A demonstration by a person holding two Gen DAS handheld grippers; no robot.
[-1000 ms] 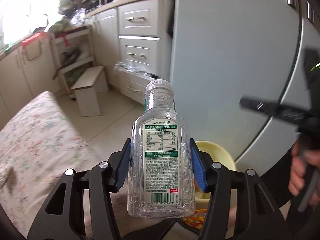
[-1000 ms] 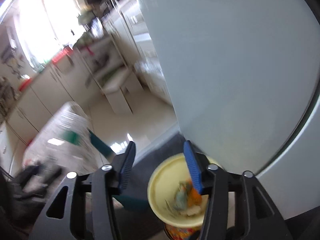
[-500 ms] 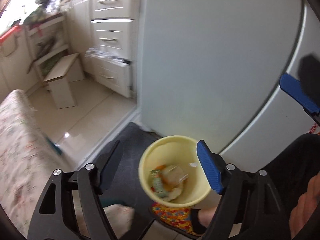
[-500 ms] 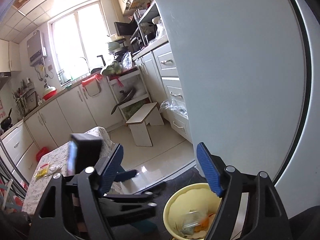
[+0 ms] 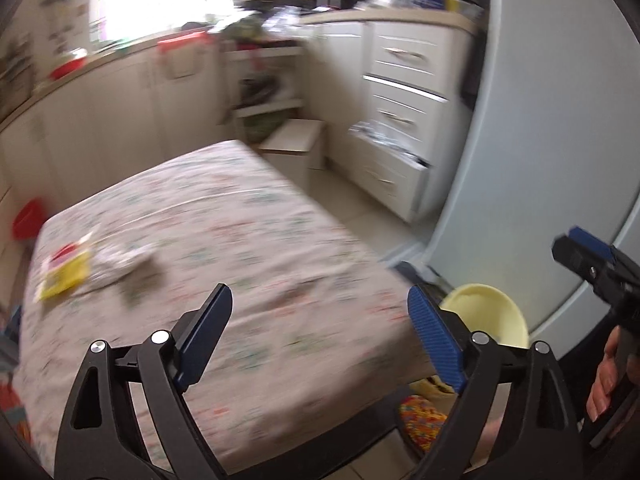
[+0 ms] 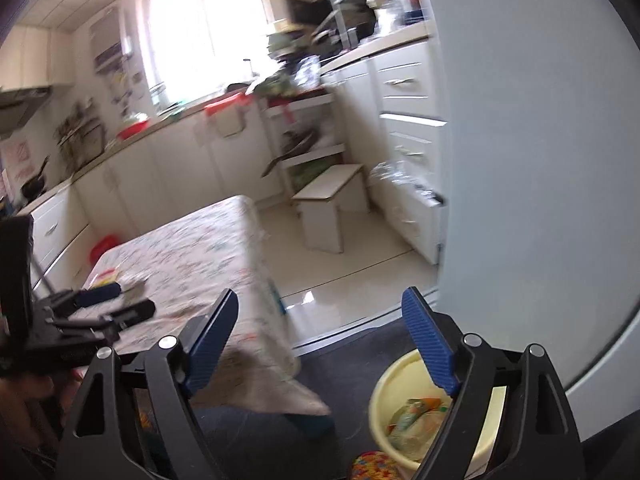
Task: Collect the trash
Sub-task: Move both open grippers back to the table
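Reaching next for trash on table (image 5: 248, 240): yellow wrapper (image 5: 64, 276) near far-left corner; left gripper (image 5: 320, 332) jaws opening, nothing between; right gripper (image 6: 320, 344) likewise, above yellow bin (image 6: 384, 396); approach low, centre wrapper before closing.

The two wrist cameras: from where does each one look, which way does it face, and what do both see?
Left wrist: sits on the left gripper, jaws opening and empty, facing the floral-cloth table; the right gripper and a hand show.
Right wrist: sits on the right gripper, jaws opening and empty, facing the kitchen above the yellow bin; the left gripper shows.
Shared: table, bin, stool, fridge.
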